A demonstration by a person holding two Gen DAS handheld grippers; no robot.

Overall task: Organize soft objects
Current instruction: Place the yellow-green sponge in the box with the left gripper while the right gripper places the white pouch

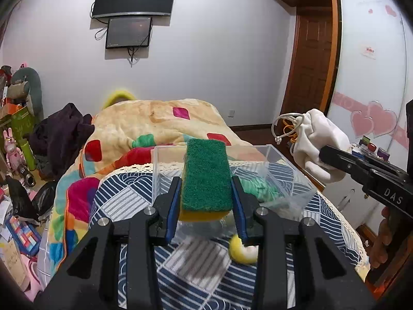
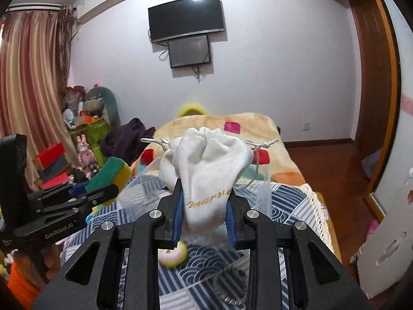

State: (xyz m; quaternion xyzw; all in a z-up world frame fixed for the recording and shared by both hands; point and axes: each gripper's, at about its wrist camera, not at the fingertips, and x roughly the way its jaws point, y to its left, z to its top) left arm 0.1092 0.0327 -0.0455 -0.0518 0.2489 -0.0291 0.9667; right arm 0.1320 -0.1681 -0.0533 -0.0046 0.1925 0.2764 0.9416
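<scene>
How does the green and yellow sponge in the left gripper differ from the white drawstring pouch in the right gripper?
The green and yellow rectangular sponge is flat and two-coloured, a green scouring layer over yellow foam; the white fabric drawstring pouch is rounded, bunched at its top and one colour. The pouch bears gold lettering and cords; the sponge is plain. Both are soft, each squeezed between blue-padded fingers, the sponge in the left gripper, the pouch in the right gripper, above the clear plastic box.

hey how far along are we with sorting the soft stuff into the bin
Done: a green cloth already lies in the clear bin. In hand: the left gripper holds a sponge over the bin, and the right gripper holds a white pouch. Left: both need dropping in, and a yellow puff lies on the table outside it.
</scene>
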